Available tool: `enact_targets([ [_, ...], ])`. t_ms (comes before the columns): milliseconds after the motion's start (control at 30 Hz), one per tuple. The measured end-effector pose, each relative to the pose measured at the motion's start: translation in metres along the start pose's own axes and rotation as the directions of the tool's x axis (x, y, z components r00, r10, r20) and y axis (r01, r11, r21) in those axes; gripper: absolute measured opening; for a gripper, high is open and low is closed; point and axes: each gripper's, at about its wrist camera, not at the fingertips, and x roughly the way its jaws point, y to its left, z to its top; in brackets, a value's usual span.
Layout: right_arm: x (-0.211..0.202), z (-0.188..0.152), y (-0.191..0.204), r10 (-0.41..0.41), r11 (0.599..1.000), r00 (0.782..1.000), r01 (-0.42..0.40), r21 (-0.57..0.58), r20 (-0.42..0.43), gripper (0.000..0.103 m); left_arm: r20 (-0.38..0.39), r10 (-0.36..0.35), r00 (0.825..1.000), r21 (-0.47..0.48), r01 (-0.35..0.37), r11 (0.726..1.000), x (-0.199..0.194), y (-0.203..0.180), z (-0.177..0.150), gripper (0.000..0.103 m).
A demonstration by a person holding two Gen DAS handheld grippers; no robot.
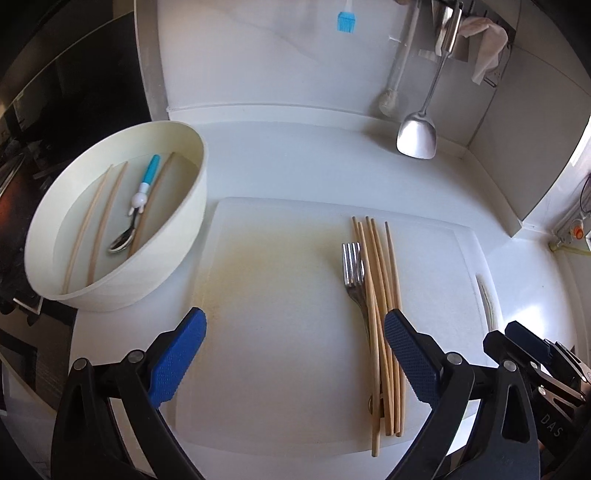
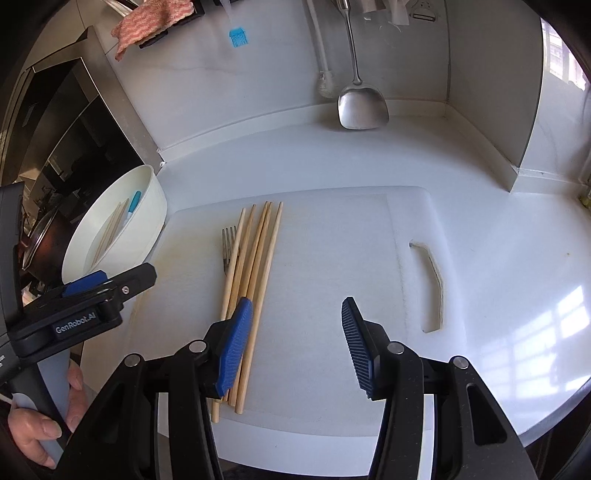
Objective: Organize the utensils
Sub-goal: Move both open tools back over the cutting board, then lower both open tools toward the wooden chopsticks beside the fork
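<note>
Several wooden chopsticks (image 1: pixel 376 295) lie side by side on the white cutting board (image 1: pixel 277 295), with a steel fork (image 1: pixel 352 262) partly under them on their left. My left gripper (image 1: pixel 295 325) hovers open over the board's near half, its right finger (image 1: pixel 406 350) above the chopsticks. The cream bowl (image 1: pixel 147 273) to the left holds three chopsticks and a blue-handled spoon (image 1: pixel 127 236). In the right wrist view my right gripper (image 2: pixel 293 314) stands half open over bare board (image 2: pixel 332 240), its left finger (image 2: pixel 236 339) above the chopsticks (image 2: pixel 255 251) and fork (image 2: pixel 229 243). Neither gripper holds anything.
A steel spatula (image 1: pixel 417 140) and a white bottle brush (image 1: pixel 388 103) hang against the back wall, a blue pastry brush (image 1: pixel 346 22) higher up. A dark stove (image 2: pixel 74 147) lies left of the bowl (image 2: pixel 147 229). A hand (image 2: pixel 44 424) holds the left gripper (image 2: pixel 114 280).
</note>
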Motion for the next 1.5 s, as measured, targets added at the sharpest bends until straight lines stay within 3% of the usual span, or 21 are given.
enact_targets([
  [200,0.02,0.001,0.005,-0.021,1.0,1.0,0.021,0.009,0.006,0.049,-0.021,-0.025,0.999,0.035,0.026,0.999,0.029,-0.006,-0.001,0.095],
  [367,0.047,0.004,0.007,-0.001,1.0,1.0,0.001,-0.004,-0.026,0.049,-0.028,0.012,1.0,0.029,-0.011,1.0,0.033,0.002,-0.002,0.095],
  [667,0.077,0.005,0.016,-0.034,0.996,0.997,0.028,-0.082,-0.064,0.049,-0.033,0.058,0.998,-0.03,-0.059,0.998,0.031,0.017,-0.008,0.095],
  [867,0.083,0.004,0.022,-0.075,0.99,0.995,0.066,-0.124,-0.07,0.048,-0.042,0.053,0.998,-0.066,-0.056,0.996,0.033,0.023,-0.009,0.095],
  [1500,0.089,-0.001,0.039,-0.138,0.973,0.989,0.124,-0.193,-0.059,0.048,-0.055,0.04,0.998,-0.052,-0.043,0.998,0.033,0.021,-0.011,0.095],
])
